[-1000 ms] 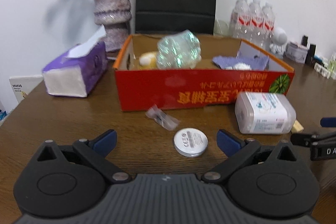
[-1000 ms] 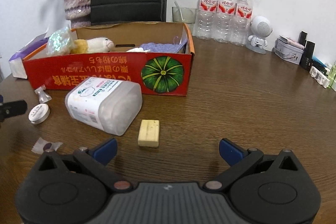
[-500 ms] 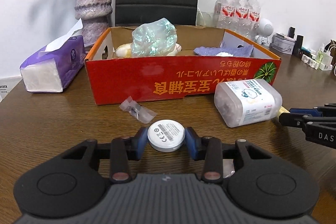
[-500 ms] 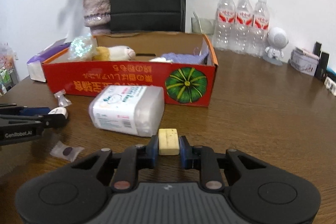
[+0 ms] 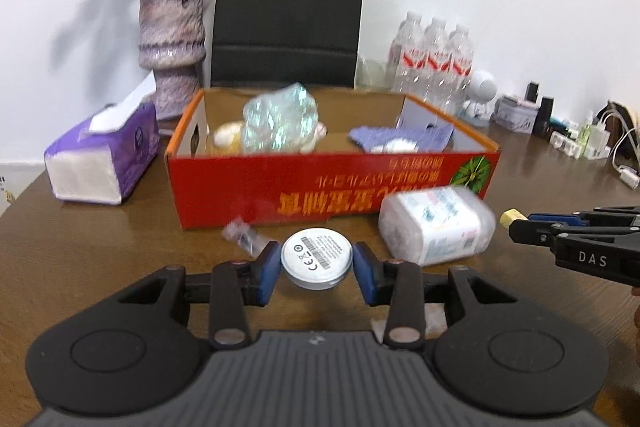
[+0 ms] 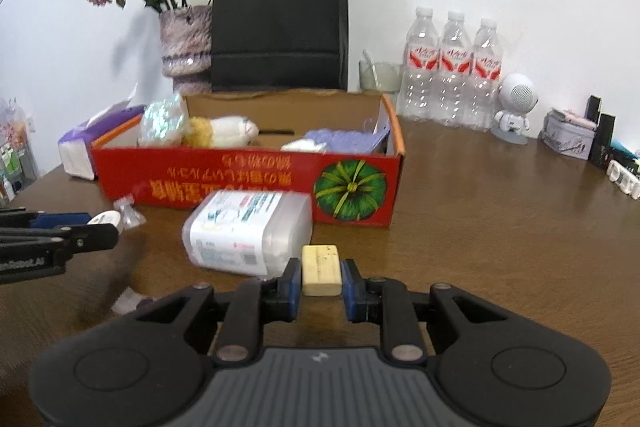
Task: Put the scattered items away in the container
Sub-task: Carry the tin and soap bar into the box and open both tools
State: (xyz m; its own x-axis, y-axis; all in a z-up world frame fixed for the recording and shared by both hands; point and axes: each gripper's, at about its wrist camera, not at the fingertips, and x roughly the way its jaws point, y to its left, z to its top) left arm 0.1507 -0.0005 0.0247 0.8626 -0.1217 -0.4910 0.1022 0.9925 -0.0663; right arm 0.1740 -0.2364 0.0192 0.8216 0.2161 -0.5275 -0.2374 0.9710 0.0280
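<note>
My left gripper (image 5: 316, 269) is shut on a round white tin (image 5: 317, 258) and holds it above the table in front of the red cardboard box (image 5: 332, 183). My right gripper (image 6: 320, 279) is shut on a small yellow block (image 6: 321, 270), also lifted. The box (image 6: 248, 183) holds a shiny wrapped bundle (image 5: 280, 123), a plush toy (image 6: 224, 131) and a purple cloth (image 6: 344, 139). A clear plastic tub with a label (image 5: 434, 227) lies on its side by the box front, also in the right wrist view (image 6: 250, 231). A small clear wrapper (image 5: 240, 237) lies near the box.
A purple tissue pack (image 5: 100, 155) lies left of the box. A vase with dried flowers (image 5: 172, 47), a black paper bag (image 5: 288, 15), water bottles (image 6: 452, 67) and a small white robot figure (image 6: 514, 109) stand behind. Another wrapper (image 6: 128, 301) lies on the table.
Both grippers have closed on their items, the tin and the block, and lifted them off the table towards the box. A second ago both were open.
</note>
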